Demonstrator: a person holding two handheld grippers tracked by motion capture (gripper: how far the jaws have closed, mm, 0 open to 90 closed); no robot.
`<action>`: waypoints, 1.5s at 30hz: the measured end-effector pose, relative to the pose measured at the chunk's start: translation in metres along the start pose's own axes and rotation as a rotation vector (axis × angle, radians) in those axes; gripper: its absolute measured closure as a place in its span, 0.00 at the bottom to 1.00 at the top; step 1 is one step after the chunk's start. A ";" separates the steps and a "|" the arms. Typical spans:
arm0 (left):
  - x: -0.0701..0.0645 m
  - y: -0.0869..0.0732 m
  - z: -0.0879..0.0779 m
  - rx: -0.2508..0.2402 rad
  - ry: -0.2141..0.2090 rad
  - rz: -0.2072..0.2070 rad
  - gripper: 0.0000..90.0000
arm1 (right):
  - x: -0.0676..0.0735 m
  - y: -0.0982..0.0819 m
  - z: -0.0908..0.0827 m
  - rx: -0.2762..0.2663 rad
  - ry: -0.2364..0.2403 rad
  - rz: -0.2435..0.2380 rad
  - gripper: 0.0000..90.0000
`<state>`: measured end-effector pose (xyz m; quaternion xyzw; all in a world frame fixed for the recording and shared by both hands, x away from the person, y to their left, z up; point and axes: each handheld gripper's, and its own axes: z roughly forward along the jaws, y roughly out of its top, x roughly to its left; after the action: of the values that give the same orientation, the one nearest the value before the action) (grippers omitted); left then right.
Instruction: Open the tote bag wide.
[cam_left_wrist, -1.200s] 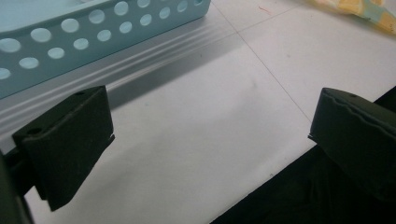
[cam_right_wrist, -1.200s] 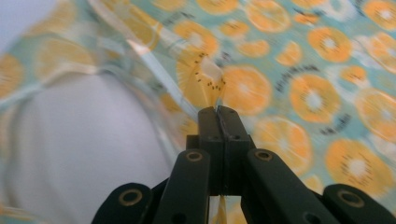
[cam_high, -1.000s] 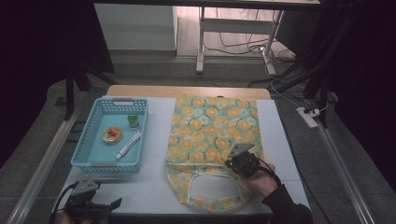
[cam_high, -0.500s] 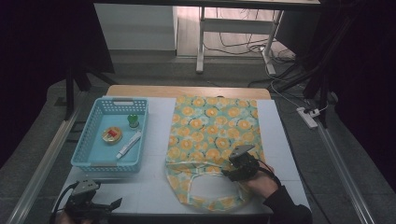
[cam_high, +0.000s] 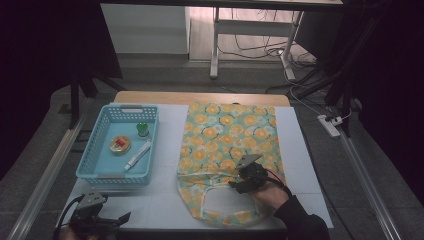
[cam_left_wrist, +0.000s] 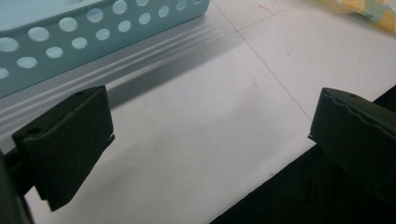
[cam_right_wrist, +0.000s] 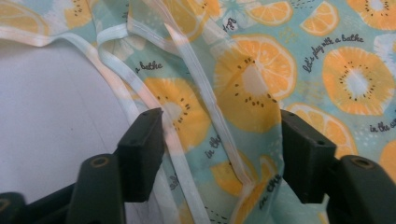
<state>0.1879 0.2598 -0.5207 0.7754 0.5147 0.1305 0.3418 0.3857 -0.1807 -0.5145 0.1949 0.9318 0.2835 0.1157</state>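
Presently the right gripper sits low over the near end of the fruit-print bag, at the mouth where the handles loop toward the person. Its jaws have just been opening and now stand apart. In the right gripper view the bag's rim and a pale strap lie between the pads, but the pads do not press on them, so the cloth is released, not gripped.

The bag lies flat on the white table, right of centre, its long axis running away from the person; the closed end is far, the open end near. The cloth extends ahead of the right gripper, with the handle loop just to its left and toward the table's near edge. The right hand is clearly the nearer of the two. It comes in from the lower right, forearm angled inward, gripper pointing forward and left.

The left gripper rests at the near left corner, well apart from the bag and just in front of the blue basket. Its jaws are spread wide with nothing between them, over bare table.

Judgement: any fresh hold on the rim or strap falls to the right hand.
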 end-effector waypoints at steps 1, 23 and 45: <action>0.000 0.000 0.000 0.001 0.000 0.000 0.00 | -0.001 0.000 0.001 -0.002 0.013 0.003 0.48; 0.000 0.000 0.000 -0.001 -0.002 -0.003 0.00 | -0.014 0.018 -0.003 -0.027 -0.014 -0.018 1.00; 0.000 0.000 0.000 -0.001 -0.003 -0.003 0.00 | -0.040 0.040 -0.036 -0.220 0.133 0.155 1.00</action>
<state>0.1879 0.2602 -0.5205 0.7746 0.5154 0.1290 0.3430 0.4223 -0.1847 -0.4579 0.2335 0.8827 0.4044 0.0523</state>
